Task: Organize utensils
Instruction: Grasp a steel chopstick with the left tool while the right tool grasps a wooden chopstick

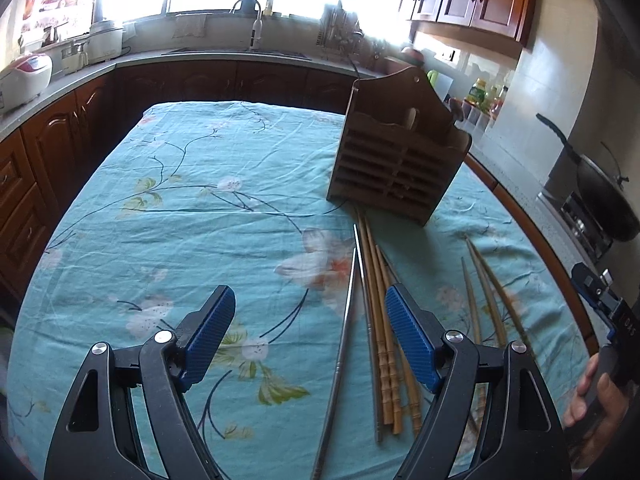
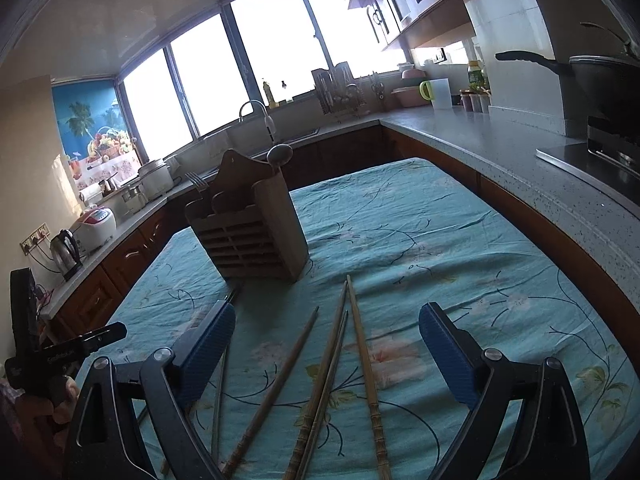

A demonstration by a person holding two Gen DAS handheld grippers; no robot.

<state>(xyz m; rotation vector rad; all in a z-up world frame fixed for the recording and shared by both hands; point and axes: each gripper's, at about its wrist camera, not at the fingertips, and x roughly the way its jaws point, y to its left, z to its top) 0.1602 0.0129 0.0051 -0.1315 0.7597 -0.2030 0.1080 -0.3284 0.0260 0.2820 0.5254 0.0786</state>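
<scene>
A brown wooden slatted utensil holder [image 1: 394, 152] stands on the teal floral tablecloth [image 1: 200, 184]; it also shows in the right wrist view [image 2: 250, 224] with a fork [image 2: 197, 181] and a spoon [image 2: 279, 155] in it. Several chopsticks lie in front of it: metal ones [image 1: 344, 324], a bamboo bundle [image 1: 382, 332] and a further group [image 1: 488, 292]. My left gripper [image 1: 308, 300] is open and empty above the metal and bamboo chopsticks. My right gripper [image 2: 326, 322] is open and empty above several wooden chopsticks [image 2: 362, 344].
A kitchen counter [image 2: 520, 152] runs close along the table's right side, with a wok [image 2: 600, 80] on a stove. A sink and faucet [image 1: 250, 20] are at the back. A rice cooker [image 1: 24, 80] and kettle [image 2: 66, 252] sit on the left counter.
</scene>
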